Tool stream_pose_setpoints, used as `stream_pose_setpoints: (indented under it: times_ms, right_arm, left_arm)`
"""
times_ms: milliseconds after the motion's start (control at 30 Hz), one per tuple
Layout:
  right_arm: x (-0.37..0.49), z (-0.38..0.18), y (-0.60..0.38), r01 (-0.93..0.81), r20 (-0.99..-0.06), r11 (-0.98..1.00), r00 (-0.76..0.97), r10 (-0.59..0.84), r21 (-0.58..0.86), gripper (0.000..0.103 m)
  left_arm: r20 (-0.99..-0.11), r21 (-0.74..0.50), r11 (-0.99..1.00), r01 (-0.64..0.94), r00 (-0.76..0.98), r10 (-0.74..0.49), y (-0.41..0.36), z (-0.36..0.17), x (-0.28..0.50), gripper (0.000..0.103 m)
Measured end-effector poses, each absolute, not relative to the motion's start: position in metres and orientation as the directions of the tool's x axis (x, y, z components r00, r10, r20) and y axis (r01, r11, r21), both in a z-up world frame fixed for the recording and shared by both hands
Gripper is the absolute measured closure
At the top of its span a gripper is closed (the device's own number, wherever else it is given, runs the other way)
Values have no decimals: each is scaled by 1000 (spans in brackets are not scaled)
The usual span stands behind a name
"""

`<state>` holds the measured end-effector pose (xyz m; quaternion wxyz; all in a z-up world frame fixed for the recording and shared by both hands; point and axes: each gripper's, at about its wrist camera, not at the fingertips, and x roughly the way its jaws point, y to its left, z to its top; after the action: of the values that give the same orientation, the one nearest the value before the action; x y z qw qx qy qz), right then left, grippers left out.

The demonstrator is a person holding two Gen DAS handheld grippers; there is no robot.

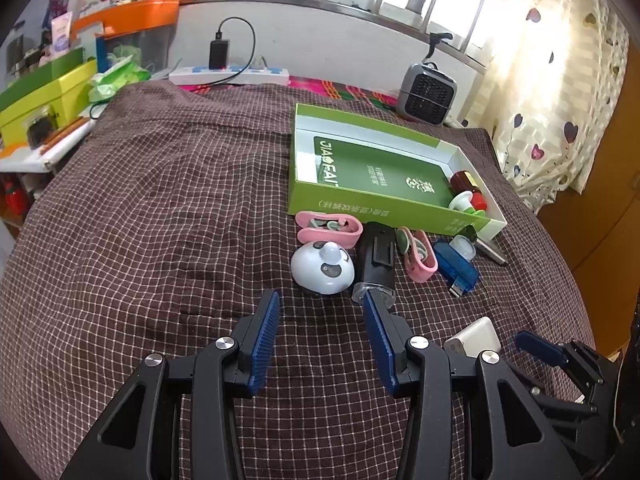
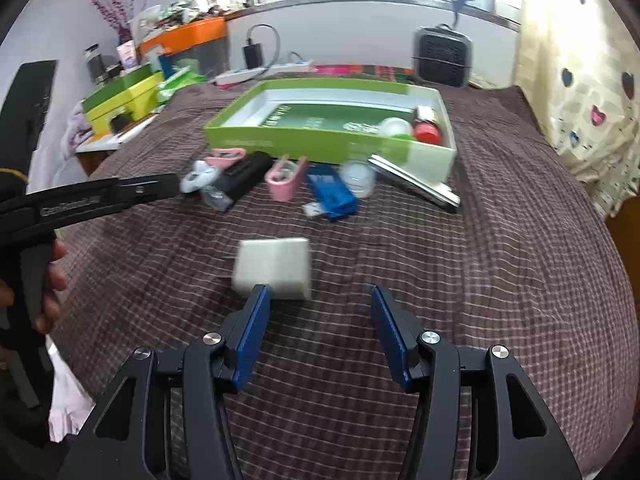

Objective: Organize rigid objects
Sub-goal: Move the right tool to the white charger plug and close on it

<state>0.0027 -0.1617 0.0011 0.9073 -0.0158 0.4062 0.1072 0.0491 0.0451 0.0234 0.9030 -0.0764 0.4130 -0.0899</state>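
Right view motion-blurred, white block (image 2: pixel 274 266) soft-edged on the checked cloth (image 2: pixel 500 280) just ahead of the right gripper (image 2: pixel 316 300), jaws apart and empty, left gripper (image 1: pixel 320 300) apart and empty, its right finger hiding the black torch (image 1: pixel 375 258) tip, torch's long axis pointing toward the green tray (image 1: pixel 304 196).

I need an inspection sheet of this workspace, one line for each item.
Surface: checked brown cloth.
Job's things: green box holds a red-capped jar; panda toy, black device, blue USB reader and white block lie on the cloth.
Clutter: boxes at the left.
Grippers: left gripper and right gripper open, empty.
Cables: charger cable on power strip.
Surroundings: window, curtain, small heater.
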Motion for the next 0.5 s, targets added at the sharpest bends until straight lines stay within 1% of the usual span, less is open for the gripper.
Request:
stream_pose_setpoints:
  times_ms: [33,100,200,267,367,500]
  right_arm:
    - [3,1,-165,-191,-739,979,650,177,67,50]
    - [1,3,-170,-192,-727,974,652,217,118,50]
    - [-1,8,-162,-243,-697,956,656,288,166,50]
    - [0,8,-151,-278,-694,949,654,301,150,50]
    - [4,3,-142,-288,-716,950,638,282,117,50]
    - [8,2,-148,-251,-729,966,648,220,68,50]
  left_arm:
    - [-733,-214,972,100,642,-227,45,23,49,61]
    - [-733,-214,972,100,640,-228,46,22,49,61]
    - [-735,-215,972,99,639,-228,47,21,50,61]
    - [-736,-215,971,99,637,-228,47,21,50,61]
    - [-737,-218,971,98,635,-230,48,20,50,61]
    - [-737,-221,970,104,633,-236,49,20,50,61]
